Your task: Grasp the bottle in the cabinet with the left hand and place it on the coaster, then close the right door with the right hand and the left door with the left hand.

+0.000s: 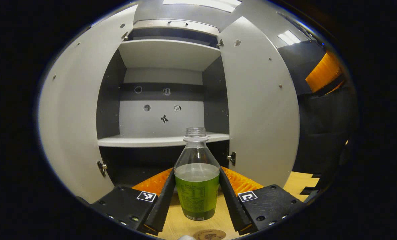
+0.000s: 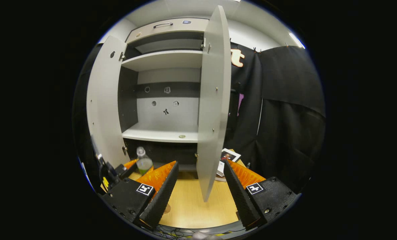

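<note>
1. The cabinet (image 1: 166, 100) stands open at the far side of the table (image 1: 298, 181); its shelves look bare apart from a small round thing on the lower shelf in the right gripper view.
2. The left door (image 1: 71, 120) and right door (image 1: 261, 110) both swing out toward the near side. In the right gripper view the right door (image 2: 213, 110) is seen nearly edge-on, its lower corner hanging over the tabletop between that gripper's fingers.
3. The bottle (image 1: 197, 176) is out of the cabinet, upright and capless, green label low on it — it sits between the fingers of the left gripper (image 1: 197, 196), which pinch it from both sides.
4. The coaster (image 1: 209, 234) lies on the table at the near edge, just nearer than the bottle's base; whether they touch I cannot tell.
5. The right gripper (image 2: 201, 190) is spread wide, holding nothing — bare tabletop lies between its fingers.
6. A card (image 2: 227, 156) lies on the table right of the right door.
</note>
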`<move>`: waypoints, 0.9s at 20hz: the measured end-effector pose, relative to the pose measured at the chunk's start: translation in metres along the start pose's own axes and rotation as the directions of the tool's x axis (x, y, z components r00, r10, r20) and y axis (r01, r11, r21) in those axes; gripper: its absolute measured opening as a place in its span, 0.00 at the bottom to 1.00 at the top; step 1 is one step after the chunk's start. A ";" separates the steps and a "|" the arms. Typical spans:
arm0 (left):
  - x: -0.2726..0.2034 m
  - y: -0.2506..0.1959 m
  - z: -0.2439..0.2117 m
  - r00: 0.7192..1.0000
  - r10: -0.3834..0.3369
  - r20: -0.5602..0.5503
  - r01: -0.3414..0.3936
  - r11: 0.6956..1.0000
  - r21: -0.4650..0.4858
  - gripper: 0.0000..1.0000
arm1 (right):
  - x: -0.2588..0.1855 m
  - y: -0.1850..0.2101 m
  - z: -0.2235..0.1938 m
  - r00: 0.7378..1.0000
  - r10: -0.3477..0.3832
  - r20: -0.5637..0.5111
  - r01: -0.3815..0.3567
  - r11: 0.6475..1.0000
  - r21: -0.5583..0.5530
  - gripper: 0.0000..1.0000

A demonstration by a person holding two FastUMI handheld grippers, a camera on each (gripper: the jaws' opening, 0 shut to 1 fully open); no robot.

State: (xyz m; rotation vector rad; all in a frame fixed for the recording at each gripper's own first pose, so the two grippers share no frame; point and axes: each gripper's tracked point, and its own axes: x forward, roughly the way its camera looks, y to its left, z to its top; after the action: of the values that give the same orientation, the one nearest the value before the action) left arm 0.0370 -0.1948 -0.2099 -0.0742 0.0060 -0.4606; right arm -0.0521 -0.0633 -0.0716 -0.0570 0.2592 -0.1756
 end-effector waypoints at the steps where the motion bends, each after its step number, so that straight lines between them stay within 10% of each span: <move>1: -0.005 -0.004 -0.010 1.000 -0.010 0.005 0.010 1.000 -0.020 0.74 | 0.000 -0.002 -0.004 1.000 -0.003 -0.011 0.003 1.000 -0.003 0.83; 18: -0.036 -0.021 -0.132 0.993 -0.106 -0.056 0.108 0.994 0.024 0.75 | -0.007 -0.004 -0.026 0.996 0.007 -0.085 -0.015 0.995 -0.098 0.84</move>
State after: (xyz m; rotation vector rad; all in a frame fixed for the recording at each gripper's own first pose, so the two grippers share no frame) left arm -0.0079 -0.2069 -0.3406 -0.0356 0.0494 -0.5695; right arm -0.0659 -0.0669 -0.0951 -0.1460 0.3531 -0.1544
